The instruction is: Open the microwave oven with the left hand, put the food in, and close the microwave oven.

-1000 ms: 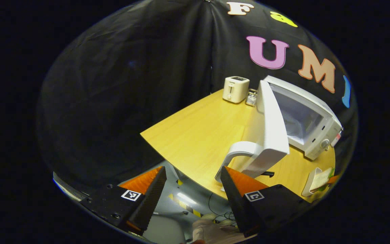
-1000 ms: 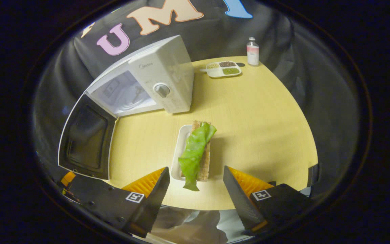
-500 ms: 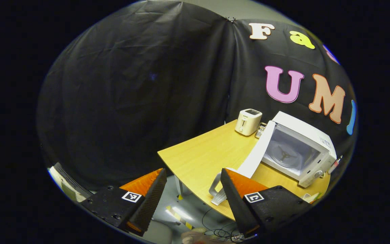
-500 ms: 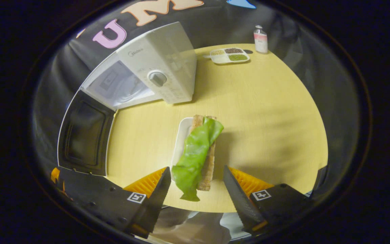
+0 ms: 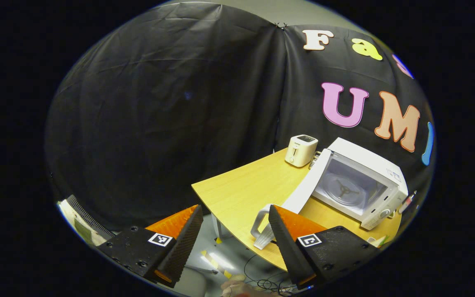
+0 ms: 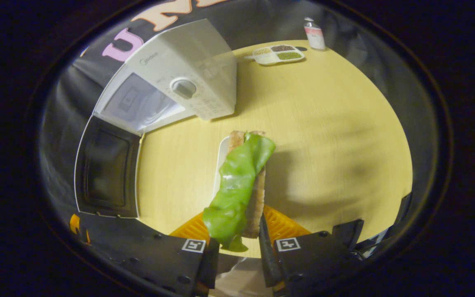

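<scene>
Gripping sandwich (image 6: 241,177) near end, right tool (image 6: 237,251) pinching it, far end toward 12 o'clock over white plate (image 6: 220,165) on tabletop (image 6: 324,123). Judgement: lift level, keep lettuce from sliding, swing toward 10 o'clock into open microwave (image 6: 171,95), clearing door (image 6: 105,169). Left tool (image 5: 235,239) spread, empty, off tabletop edge. Contact under lettuce hidden; plate grip unclear.

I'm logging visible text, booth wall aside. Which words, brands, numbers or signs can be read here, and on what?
Nothing reads clearly enough to quote.
Microwave oven: brand mark and dial markings, too blurred.
Toaster: front mark, too small.
Bottle: label, too small.
Left tongs and right tongs, closed on the sandwich: square coded markers, no words.
</scene>
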